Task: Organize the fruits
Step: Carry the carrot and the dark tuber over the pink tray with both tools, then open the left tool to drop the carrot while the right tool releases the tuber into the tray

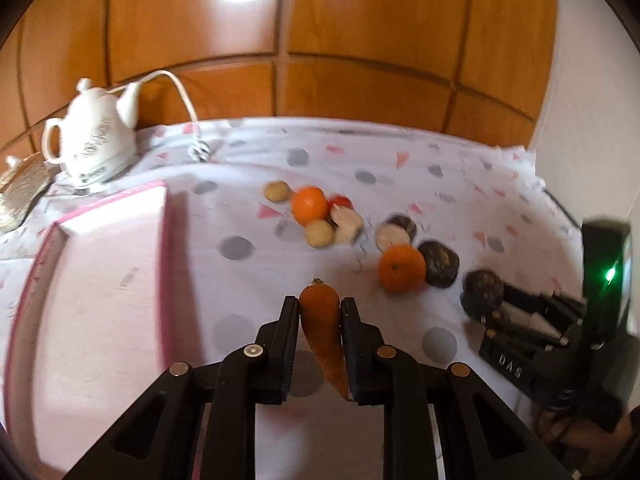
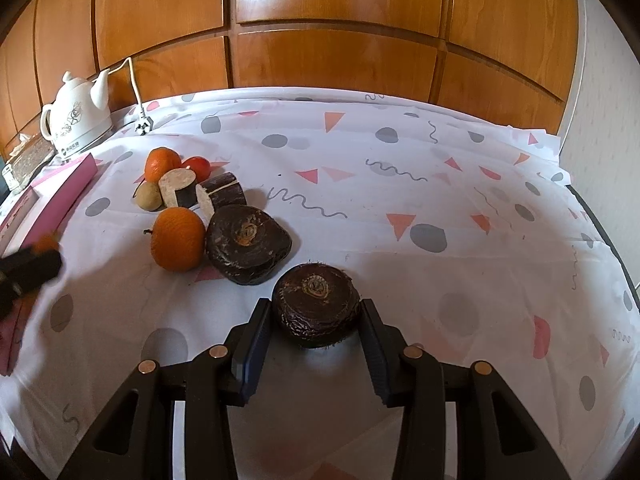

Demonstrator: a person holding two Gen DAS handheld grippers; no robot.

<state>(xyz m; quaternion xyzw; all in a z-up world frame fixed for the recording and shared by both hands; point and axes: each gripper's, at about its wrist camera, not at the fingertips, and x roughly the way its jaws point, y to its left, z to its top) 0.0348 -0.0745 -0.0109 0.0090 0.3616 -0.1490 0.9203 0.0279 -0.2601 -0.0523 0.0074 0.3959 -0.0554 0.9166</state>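
My left gripper (image 1: 320,307) is shut on an orange carrot (image 1: 322,332) and holds it above the table, right of a pink box (image 1: 116,280). My right gripper (image 2: 317,310) is open, its jaws on either side of a dark brown round fruit (image 2: 316,304) that rests on the cloth; whether the pads touch it I cannot tell. A second dark fruit (image 2: 248,244), an orange (image 2: 177,239), cut brown pieces (image 2: 222,194), another orange (image 2: 162,164), a tomato (image 2: 198,166) and a small tan fruit (image 2: 149,196) lie grouped left of centre.
A white teapot (image 2: 78,120) with cord and plug (image 2: 143,126) stands at the back left. A wooden panel wall (image 2: 320,20) runs behind the table. The patterned tablecloth (image 2: 440,200) covers the table. The left gripper shows in the right wrist view (image 2: 30,266).
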